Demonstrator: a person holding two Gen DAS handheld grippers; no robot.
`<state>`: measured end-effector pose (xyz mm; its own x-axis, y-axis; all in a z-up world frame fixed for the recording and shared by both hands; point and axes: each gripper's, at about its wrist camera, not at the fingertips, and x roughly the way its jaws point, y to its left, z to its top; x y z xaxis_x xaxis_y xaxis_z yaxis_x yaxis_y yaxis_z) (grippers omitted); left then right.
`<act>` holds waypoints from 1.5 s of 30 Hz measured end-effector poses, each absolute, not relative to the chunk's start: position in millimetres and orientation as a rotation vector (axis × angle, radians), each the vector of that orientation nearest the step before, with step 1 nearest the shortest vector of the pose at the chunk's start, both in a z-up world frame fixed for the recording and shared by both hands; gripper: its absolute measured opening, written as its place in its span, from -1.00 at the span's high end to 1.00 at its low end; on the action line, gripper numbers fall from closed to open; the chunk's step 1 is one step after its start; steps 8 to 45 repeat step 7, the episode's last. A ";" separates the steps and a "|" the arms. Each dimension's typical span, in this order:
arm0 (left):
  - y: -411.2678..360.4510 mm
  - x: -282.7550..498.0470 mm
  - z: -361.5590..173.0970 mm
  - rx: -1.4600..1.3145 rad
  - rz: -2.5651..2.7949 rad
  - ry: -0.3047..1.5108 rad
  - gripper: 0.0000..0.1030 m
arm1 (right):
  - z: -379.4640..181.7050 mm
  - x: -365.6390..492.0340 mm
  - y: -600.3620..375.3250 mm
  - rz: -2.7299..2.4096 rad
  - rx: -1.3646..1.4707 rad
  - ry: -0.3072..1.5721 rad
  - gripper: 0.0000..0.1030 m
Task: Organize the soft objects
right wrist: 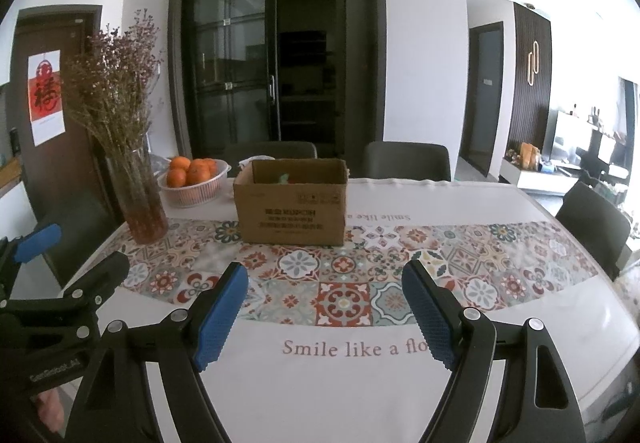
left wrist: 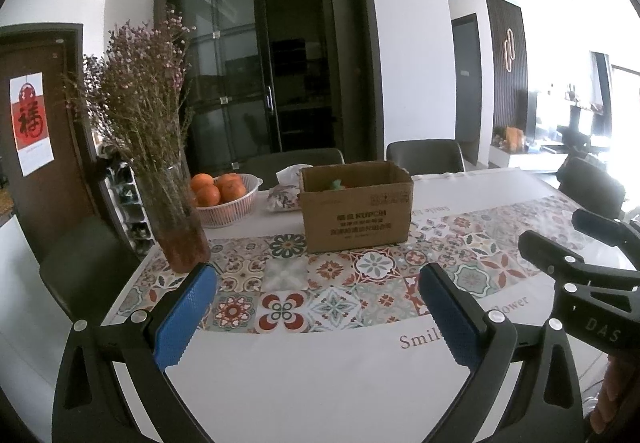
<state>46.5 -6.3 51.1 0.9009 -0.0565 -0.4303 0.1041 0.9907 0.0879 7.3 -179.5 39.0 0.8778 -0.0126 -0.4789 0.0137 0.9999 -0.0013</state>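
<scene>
Above the near edge of the table, in front of the cardboard box:

Left gripper (left wrist: 316, 307): jaws spread wide; nothing lies between the blue pads (left wrist: 186, 317) and they touch nothing. It hangs over the white strip of tablecloth, well short of the cardboard box.

Right gripper (right wrist: 324, 307): jaws likewise spread wide, empty, blue pads (right wrist: 219, 313) clear of the cloth. It points toward the cardboard box, over the printed words "Smile like a flower".

The pair: side by side; each one shows at the edge of the other's view, with a bit of the person's hand (right wrist: 48, 409) behind the left one.

Cardboard box (right wrist: 291, 201): brown, open-topped, upright on the tablecloth, beyond both grippers and apart from them; black print on its near face.

Soft objects (left wrist: 338, 185): only a small green and orange bit shows over the rim inside the cardboard box; what they are cannot be told.

Tablecloth (right wrist: 352, 383): white with a band of coloured tile patterns running under the cardboard box.

Basket of oranges (left wrist: 230, 199): white, left of the cardboard box and a little behind it.

Tissue pack (left wrist: 284, 197): patterned, between the basket and the cardboard box, just beside the box's left wall, a white tissue standing up from it.

Glass vase (left wrist: 176, 219): dried purplish flowers, left of the cardboard box and nearer than the basket.

Chairs (right wrist: 408, 159): dark, behind the cardboard box on the table's far side.
</scene>
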 end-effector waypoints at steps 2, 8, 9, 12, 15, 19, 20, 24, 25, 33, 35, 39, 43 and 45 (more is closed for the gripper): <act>-6.2 46.1 51.2 0.109 -0.084 0.440 -1.00 | 39.2 7.6 -179.3 -0.011 0.003 0.498 -0.56; -6.3 45.6 51.1 0.110 -0.080 0.439 -1.00 | 39.2 7.8 -178.1 -0.008 0.003 0.501 -0.56; -6.3 45.6 51.1 0.110 -0.080 0.439 -1.00 | 39.2 7.8 -178.1 -0.008 0.003 0.501 -0.56; -6.3 45.6 51.1 0.110 -0.080 0.439 -1.00 | 39.2 7.8 -178.1 -0.008 0.003 0.501 -0.56; -6.3 45.6 51.1 0.110 -0.080 0.439 -1.00 | 39.2 7.8 -178.1 -0.008 0.003 0.501 -0.56; -6.3 45.6 51.1 0.110 -0.080 0.439 -1.00 | 39.2 7.8 -178.1 -0.008 0.003 0.501 -0.56; -6.3 45.6 51.1 0.110 -0.080 0.439 -1.00 | 39.2 7.8 -178.1 -0.008 0.003 0.501 -0.56; -6.3 45.6 51.1 0.110 -0.080 0.439 -1.00 | 39.2 7.8 -178.1 -0.008 0.003 0.501 -0.56; -6.3 45.6 51.1 0.110 -0.080 0.439 -1.00 | 39.2 7.8 -178.1 -0.008 0.003 0.501 -0.56; -6.3 45.6 51.1 0.110 -0.080 0.439 -1.00 | 39.2 7.8 -178.1 -0.008 0.003 0.501 -0.56; -6.3 45.6 51.1 0.110 -0.080 0.439 -1.00 | 39.2 7.8 -178.1 -0.008 0.003 0.501 -0.56; -6.3 45.6 51.1 0.110 -0.080 0.439 -1.00 | 39.2 7.8 -178.1 -0.008 0.003 0.501 -0.56; -6.3 45.6 51.1 0.110 -0.080 0.439 -1.00 | 39.2 7.8 -178.1 -0.008 0.003 0.501 -0.56; -6.3 45.6 51.1 0.110 -0.080 0.439 -1.00 | 39.2 7.8 -178.1 -0.008 0.003 0.501 -0.56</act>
